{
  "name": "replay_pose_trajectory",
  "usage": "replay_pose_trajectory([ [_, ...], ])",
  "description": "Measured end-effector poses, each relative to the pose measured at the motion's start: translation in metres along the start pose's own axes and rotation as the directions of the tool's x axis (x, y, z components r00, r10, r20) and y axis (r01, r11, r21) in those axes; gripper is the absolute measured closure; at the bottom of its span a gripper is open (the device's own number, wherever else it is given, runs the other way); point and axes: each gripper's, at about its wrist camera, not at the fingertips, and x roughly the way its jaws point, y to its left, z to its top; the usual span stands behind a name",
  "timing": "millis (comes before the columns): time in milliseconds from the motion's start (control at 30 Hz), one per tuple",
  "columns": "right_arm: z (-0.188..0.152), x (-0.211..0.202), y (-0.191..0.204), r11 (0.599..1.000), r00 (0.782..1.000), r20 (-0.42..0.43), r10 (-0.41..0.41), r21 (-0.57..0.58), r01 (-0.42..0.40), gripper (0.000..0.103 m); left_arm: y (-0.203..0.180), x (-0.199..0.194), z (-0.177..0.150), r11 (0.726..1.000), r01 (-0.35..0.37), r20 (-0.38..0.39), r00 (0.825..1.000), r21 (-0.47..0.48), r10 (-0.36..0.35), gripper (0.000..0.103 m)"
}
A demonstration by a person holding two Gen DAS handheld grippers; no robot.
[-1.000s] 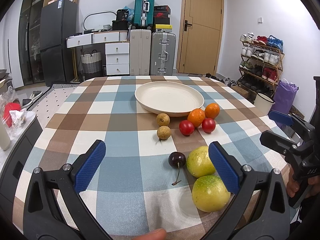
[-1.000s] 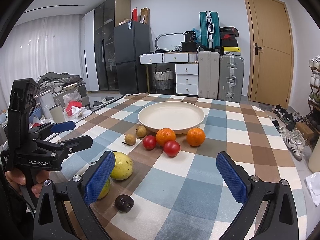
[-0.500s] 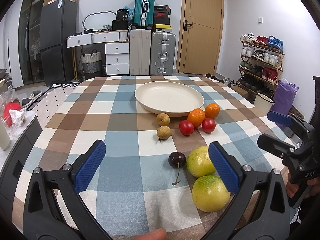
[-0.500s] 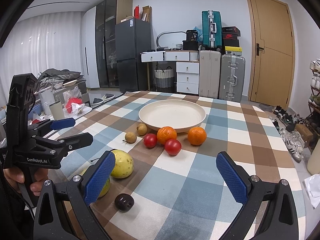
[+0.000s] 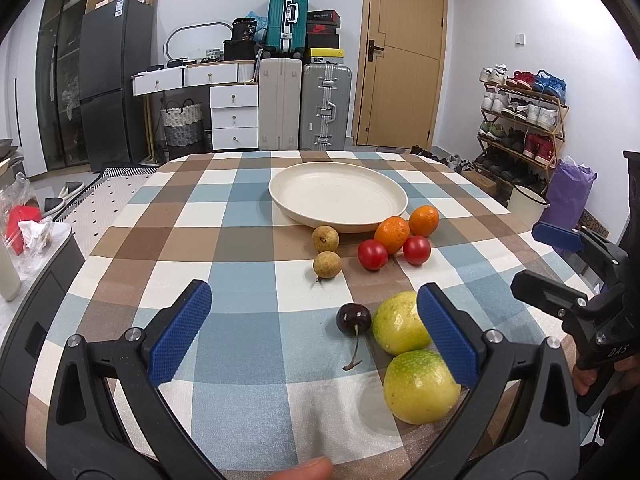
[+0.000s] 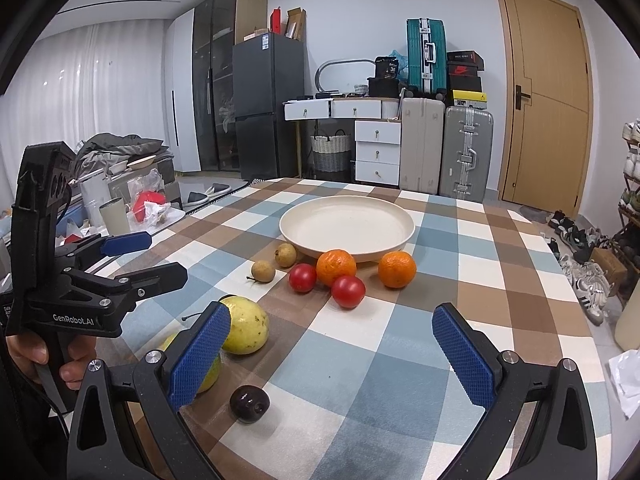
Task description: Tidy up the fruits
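Both grippers hover over the checked desk [image 5: 248, 248] with nothing in them. The left gripper [image 5: 314, 332] has its blue fingers [image 5: 180, 334] spread wide above the near edge, and between them on the cloth lies a dark cherry [image 5: 353, 319] with its stem pointing toward the camera. Just right of the cherry sits a yellow-green round fruit [image 5: 398, 322], touching or nearly touching it, partly behind the right-hand pad, and a second yellow-green fruit [image 5: 420, 386] sits just in front of that one. Further out, two small brown longans [image 5: 327, 265] sit one behind the other, then two red cherry tomatoes [image 5: 373, 255] and two oranges [image 5: 392, 234] bunched together just in front of the cream plate [image 5: 338, 198], which holds no fruit. The far orange lies just beside the plate's rim. From the right wrist view, the right gripper [image 6: 328, 356] is also opened wide, its left pad overlapping the yellow-green pair, with the cherry low between the fingers. The other handheld unit shows at the left of that view, gripped by a hand [image 6: 48, 356]. Suitcases [image 5: 302, 100] and a wooden door [image 5: 400, 64] stand behind the desk.
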Motion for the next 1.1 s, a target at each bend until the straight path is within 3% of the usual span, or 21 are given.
replay_pose_trajectory([
  [533, 0.001, 0.006, -0.012, 0.999, 0.999, -0.039, -0.023, 0.046, 0.025, 0.000, 0.010, 0.000, -0.001, 0.999, 0.022, -0.006, 1.000, -0.040, -0.023, 0.000],
  [767, 0.005, 0.011, -0.019, 0.993, 0.990, -0.105, -0.090, 0.067, 0.097, 0.000, 0.010, -0.003, 0.003, 1.000, 0.019, -0.016, 1.000, -0.017, -0.019, 0.000],
  [1100, 0.002, 0.011, -0.022, 0.996, 0.975, -0.219, -0.026, 0.079, 0.045, 0.000, -0.005, -0.003, -0.004, 0.996, 0.075, -0.102, 0.992, 0.049, -0.070, 0.000],
])
